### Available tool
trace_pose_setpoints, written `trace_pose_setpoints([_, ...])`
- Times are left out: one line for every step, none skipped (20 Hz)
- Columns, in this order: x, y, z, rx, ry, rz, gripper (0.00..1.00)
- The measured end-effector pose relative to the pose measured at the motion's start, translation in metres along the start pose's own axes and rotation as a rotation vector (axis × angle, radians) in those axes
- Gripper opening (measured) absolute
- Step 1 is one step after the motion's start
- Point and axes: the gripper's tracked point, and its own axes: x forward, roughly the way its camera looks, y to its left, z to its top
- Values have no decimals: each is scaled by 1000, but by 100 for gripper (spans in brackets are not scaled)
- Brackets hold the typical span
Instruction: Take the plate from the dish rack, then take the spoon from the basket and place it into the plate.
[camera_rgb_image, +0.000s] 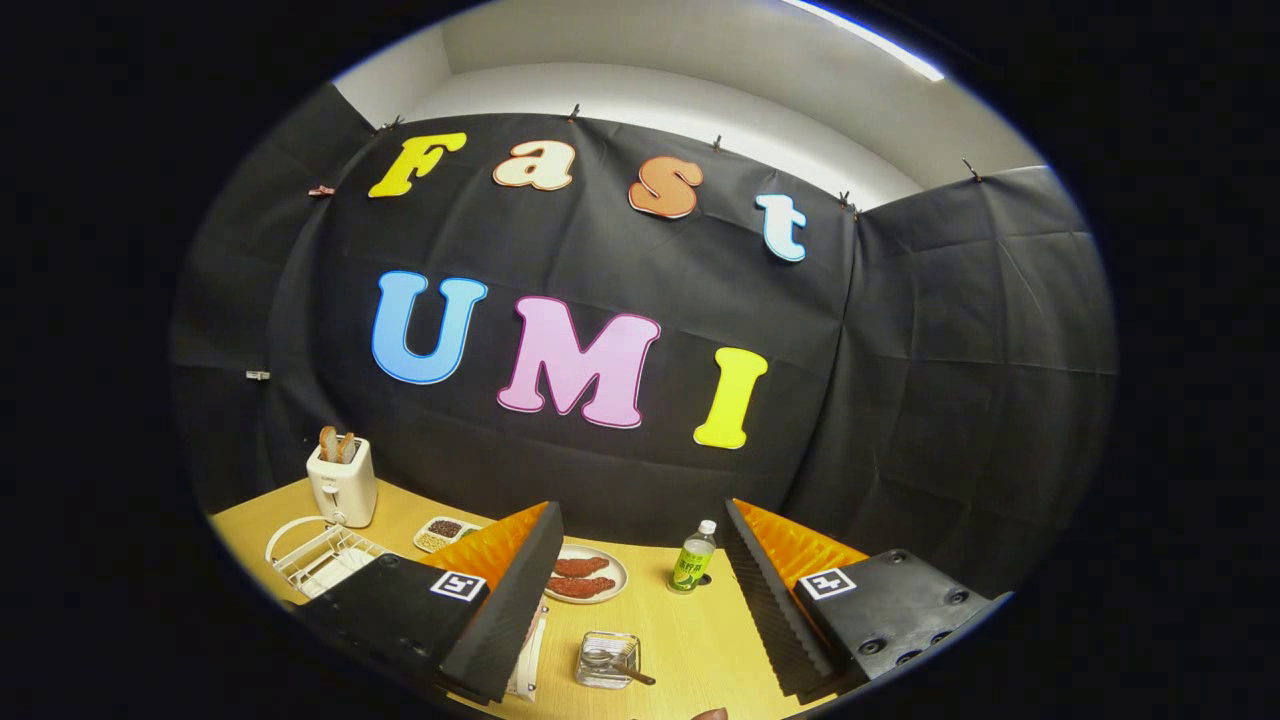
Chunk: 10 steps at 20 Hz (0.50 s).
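hovering above table (690, 640), hand-held gripper (640, 600) open; basket (607, 660) between fingers.

Camera rides above the table (690, 640), facing the booth wall.

One gripper (640, 600) with two fingers spread apart and holding nothing. Between the fingers: one clear basket (606, 660) with one spoon (625, 668), one plate (590, 574) with two reddish food pieces (581, 577), one green bottle (692, 558). Beyond the left finger: one white toaster (342, 480), one wire dish rack (318, 556), one small tray (443, 532).
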Motion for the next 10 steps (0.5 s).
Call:
trace_pose_setpoints([1, 3, -3, 5, 9, 7, 97])
trace_pose_setpoints([3, 7, -6, 10, 23, 19, 97])
trace_pose_setpoints([5, 12, -10, 15, 39, 32, 97])
trace_pose_setpoints([7, 19, -17, 16, 67, 52, 97])
trace_pose_setpoints([10, 26, -26, 16, 98, 71, 97])
trace_pose_setpoints([11, 34, -36, 18, 137, 95, 97])
trace_pose_setpoints([13, 42, -45, 22, 172, 116, 98])
trace_pose_setpoints([17, 50, -54, 31, 208, 136, 97])
trace_pose_setpoints([21, 58, -65, 39, 252, 161, 97])
trace_pose_setpoints([26, 67, -81, 52, 298, 180, 98])
